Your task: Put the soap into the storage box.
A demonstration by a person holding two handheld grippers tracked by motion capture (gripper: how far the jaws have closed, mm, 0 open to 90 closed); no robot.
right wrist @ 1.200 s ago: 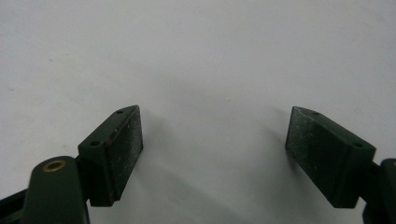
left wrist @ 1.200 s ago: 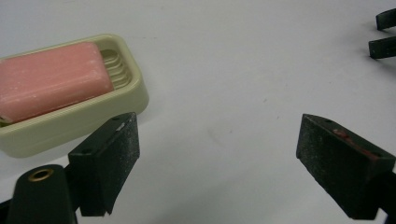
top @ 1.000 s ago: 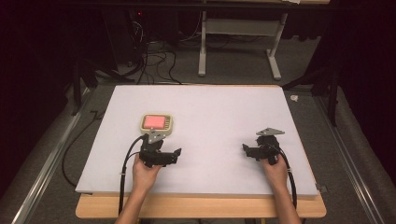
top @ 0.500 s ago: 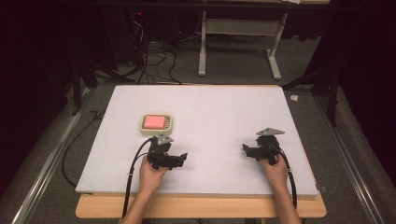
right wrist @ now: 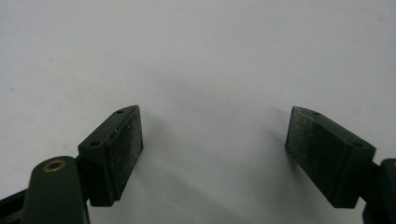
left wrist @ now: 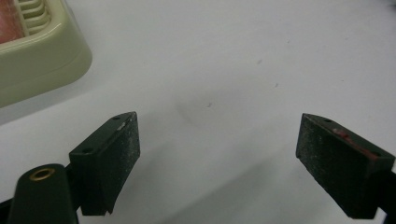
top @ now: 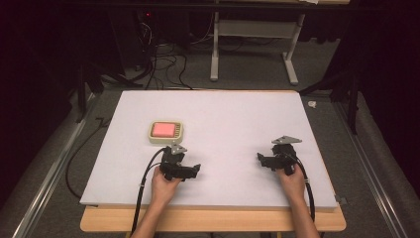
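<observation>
A small cream tray (top: 166, 132) with a pink block inside sits left of centre on the white board (top: 233, 119). My left gripper (top: 194, 171) rests on the board just in front and to the right of it, held by a hand, open, nothing between its pads. In the left gripper view the left gripper (left wrist: 217, 158) stands wide open over bare board, with the cream tray's corner (left wrist: 42, 56) at the upper left. My right gripper (top: 261, 159) lies on the board at the right, apart from the tray. In its own view the right gripper (right wrist: 212, 149) is open and empty.
The board lies on a wooden table (top: 213, 220) whose front edge shows below the hands. Cables (top: 143, 186) trail from both grippers toward the person. Beyond the table are a dark floor, wires and a grey desk frame (top: 252, 44).
The left gripper has slid a little to the right and toward the person, away from the cream tray. The right gripper and the tray have not moved.
</observation>
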